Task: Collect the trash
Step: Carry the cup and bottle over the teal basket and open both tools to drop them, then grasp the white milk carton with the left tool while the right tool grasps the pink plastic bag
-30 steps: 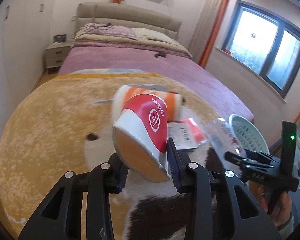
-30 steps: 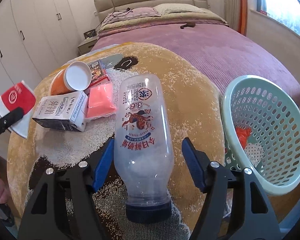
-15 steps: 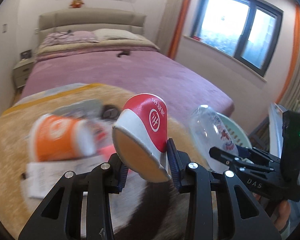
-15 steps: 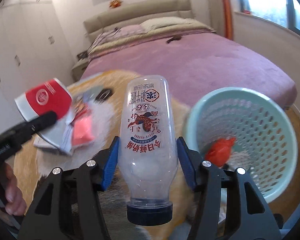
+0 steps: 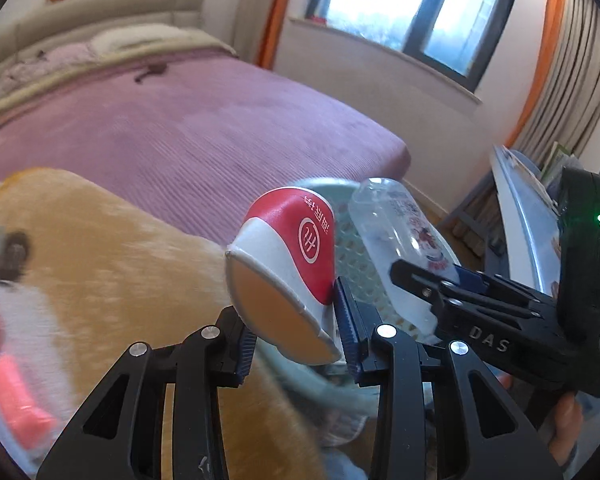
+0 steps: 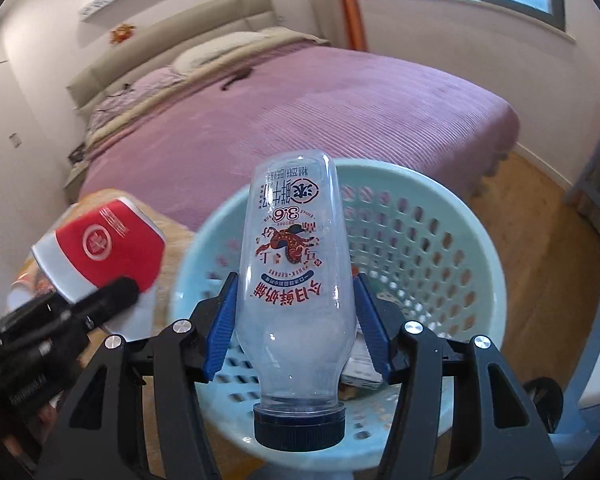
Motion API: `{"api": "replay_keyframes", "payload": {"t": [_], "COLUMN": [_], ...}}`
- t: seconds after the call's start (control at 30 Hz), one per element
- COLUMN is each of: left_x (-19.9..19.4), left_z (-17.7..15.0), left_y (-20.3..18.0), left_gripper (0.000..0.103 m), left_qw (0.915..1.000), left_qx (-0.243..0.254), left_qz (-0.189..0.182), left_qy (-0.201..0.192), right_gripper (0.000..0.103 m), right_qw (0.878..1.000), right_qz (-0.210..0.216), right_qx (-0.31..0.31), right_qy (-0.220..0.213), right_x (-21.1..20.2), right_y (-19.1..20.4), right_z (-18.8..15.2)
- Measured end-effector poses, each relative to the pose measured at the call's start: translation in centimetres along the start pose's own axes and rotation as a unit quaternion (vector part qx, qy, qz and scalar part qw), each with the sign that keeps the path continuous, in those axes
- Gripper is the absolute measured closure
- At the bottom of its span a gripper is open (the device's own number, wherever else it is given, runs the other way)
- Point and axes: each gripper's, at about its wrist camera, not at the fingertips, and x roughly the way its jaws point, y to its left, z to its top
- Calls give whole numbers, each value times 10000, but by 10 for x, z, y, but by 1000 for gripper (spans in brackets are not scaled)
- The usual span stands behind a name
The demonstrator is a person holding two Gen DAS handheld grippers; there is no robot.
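My left gripper (image 5: 294,322) is shut on a red and white paper cup (image 5: 288,268) and holds it in the air at the near rim of the pale green basket (image 5: 352,264). My right gripper (image 6: 294,312) is shut on a clear plastic milk bottle (image 6: 294,264) with a dark blue cap, held above the open basket (image 6: 460,236). The cup also shows at the left in the right wrist view (image 6: 100,248). The bottle and the right gripper show at the right in the left wrist view (image 5: 400,232).
A purple bed (image 6: 340,108) stands behind the basket. The orange and white round rug (image 5: 100,260) lies at the left with pink trash (image 5: 16,400) on it. Some trash lies in the basket bottom (image 6: 360,364). Wooden floor (image 6: 548,264) at the right.
Both grippers have swung right, away from the trash on the rug, with the cup and the bottle. The bottle is now over the basket and the cup is at its rim.
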Motion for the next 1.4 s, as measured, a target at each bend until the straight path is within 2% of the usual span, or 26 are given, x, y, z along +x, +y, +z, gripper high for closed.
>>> {"api": "replay_keyframes", "payload": {"t": [0.13,0.2,0.23,0.4,0.57,0.7,0.93,1.17,1.3,1.4], "left_x": [19,19,17,-2,-38,-69,-136,-196,-218,-222], "left_z": [2,4,4,-1,-10,-19,-35,-65,-85,-94], "left_y": [-7,-7,-8,-5,1,8,48,104,149,180], "left_gripper": [65,45,43,41,41,41,41,41,41,41], "left_qw": [9998,9998,9998,9999,9994,9981,9918,9765,9651,9593], "left_qx": [102,107,104,82,9,-78,-531,-987,-1403,-1690], "left_qz": [92,117,131,71,77,215,552,1425,1843,1978], "left_qy": [150,127,75,-63,-335,-573,-1019,-1277,-1222,-1097], "right_gripper": [49,49,47,45,45,45,45,45,45,45], "right_qw": [9995,9988,9985,9984,9993,9993,9944,9818,9726,9676], "right_qz": [-191,-224,-210,-160,13,242,755,1310,1510,1636], "right_qx": [206,350,416,525,382,125,-540,-1280,-1725,-1907], "right_qy": [161,267,290,167,-39,-246,-511,-493,-374,-262], "right_x": [16,22,23,12,-12,-35,-66,-75,-66,-54], "right_y": [-15,-23,-27,-34,-20,6,71,144,190,214], "right_z": [0,-1,-2,-4,-4,-4,-6,-23,-41,-54]}}
